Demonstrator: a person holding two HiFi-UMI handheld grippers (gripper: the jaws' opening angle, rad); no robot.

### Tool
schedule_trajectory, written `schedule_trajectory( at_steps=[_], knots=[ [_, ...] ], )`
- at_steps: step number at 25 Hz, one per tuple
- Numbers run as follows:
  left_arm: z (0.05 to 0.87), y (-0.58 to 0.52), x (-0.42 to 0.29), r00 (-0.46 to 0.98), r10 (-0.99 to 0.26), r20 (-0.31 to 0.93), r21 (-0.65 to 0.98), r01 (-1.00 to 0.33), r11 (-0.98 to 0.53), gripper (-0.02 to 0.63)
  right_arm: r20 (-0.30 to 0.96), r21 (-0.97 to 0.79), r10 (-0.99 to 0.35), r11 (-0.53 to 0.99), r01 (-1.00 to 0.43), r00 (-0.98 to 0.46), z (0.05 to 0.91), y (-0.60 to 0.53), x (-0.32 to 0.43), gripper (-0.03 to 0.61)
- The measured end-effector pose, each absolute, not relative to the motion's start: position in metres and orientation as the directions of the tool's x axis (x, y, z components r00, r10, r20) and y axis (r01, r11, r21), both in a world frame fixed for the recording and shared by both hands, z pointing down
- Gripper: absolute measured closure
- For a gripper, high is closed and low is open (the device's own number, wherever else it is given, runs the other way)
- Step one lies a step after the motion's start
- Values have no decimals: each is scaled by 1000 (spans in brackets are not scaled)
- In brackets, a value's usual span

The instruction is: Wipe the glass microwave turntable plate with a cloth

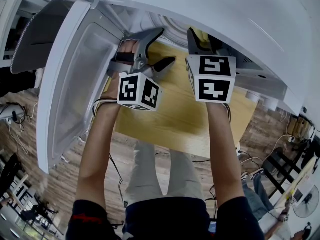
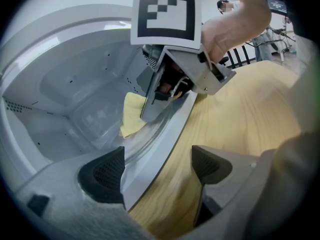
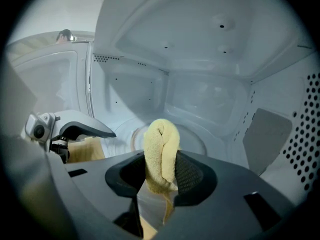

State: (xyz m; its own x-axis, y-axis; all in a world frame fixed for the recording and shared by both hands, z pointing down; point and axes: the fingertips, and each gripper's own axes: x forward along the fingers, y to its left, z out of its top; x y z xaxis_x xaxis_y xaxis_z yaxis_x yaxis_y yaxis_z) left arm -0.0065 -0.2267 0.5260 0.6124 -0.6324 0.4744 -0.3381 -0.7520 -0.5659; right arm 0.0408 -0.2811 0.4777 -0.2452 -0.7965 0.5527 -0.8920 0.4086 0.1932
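Note:
The glass turntable plate (image 3: 200, 140) lies on the floor of the white microwave cavity; its clear rim (image 2: 131, 142) shows in the left gripper view just past the left pad. My right gripper (image 3: 162, 170) is shut on a folded yellow cloth (image 3: 161, 149), held a little above the plate's near edge. From the left gripper view, that cloth (image 2: 131, 115) hangs under the right gripper (image 2: 160, 96), inside the cavity. My left gripper (image 2: 157, 170) is open at the cavity mouth, with the microwave's front lip between its jaws. In the head view both grippers, left (image 1: 167, 45) and right (image 1: 197, 36), reach into the opening.
The microwave door (image 1: 80, 84) stands open at the left. The oven sits on a wooden table (image 1: 180, 114). The cavity's perforated right wall (image 3: 300, 129) and its ceiling (image 3: 210, 39) enclose the right gripper closely.

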Motion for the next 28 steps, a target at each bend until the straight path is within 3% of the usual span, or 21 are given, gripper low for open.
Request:
schedule_trajectory(
  at_steps=[8, 28],
  knots=[
    [526, -227, -6, 610, -635, 473, -567, -341, -750, 198, 540, 206, -819, 355, -912, -196, 478, -282, 47, 433],
    [525, -228, -6, 601, -643, 475, -552, -366, -750, 196, 574, 152, -780, 401, -903, -250, 478, -273, 41, 433]
  ],
)
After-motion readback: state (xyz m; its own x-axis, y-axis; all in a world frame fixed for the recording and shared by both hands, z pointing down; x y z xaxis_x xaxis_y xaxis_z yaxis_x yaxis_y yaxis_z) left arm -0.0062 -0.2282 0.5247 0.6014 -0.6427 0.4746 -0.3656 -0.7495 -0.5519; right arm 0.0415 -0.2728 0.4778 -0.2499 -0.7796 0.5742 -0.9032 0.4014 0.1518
